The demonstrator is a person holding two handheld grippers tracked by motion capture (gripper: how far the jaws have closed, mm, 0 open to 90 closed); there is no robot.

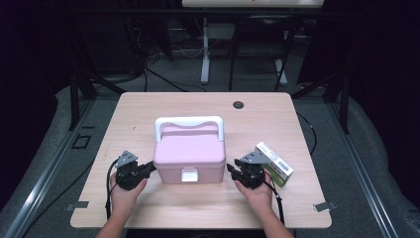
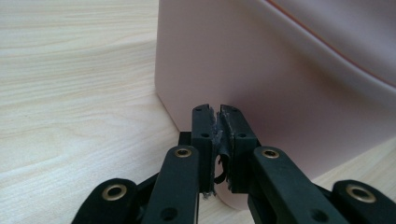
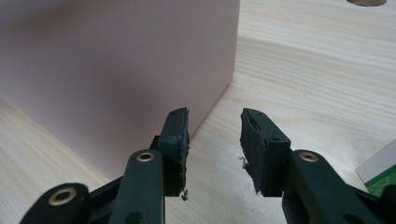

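Note:
A pink lidded box point(image 1: 189, 152) with a white handle point(image 1: 188, 122) and a white front latch point(image 1: 188, 175) stands at the table's middle. My left gripper point(image 1: 152, 167) is at the box's left side, jaws shut with nothing between them; in the left gripper view its tips point(image 2: 218, 115) sit just short of the pink wall point(image 2: 280, 74). My right gripper point(image 1: 230, 169) is at the box's right side, open, with nothing between its fingers point(image 3: 176, 135); the pink wall point(image 3: 116, 60) is just left of them. Both grippers are held in a person's hands.
A white and green carton point(image 1: 274, 162) lies just right of the right gripper, its corner point(image 3: 380, 172) seen in the right gripper view. A round cable hole point(image 1: 238, 104) is at the table's far side. The light wood table point(image 1: 148, 114) has free room around the box.

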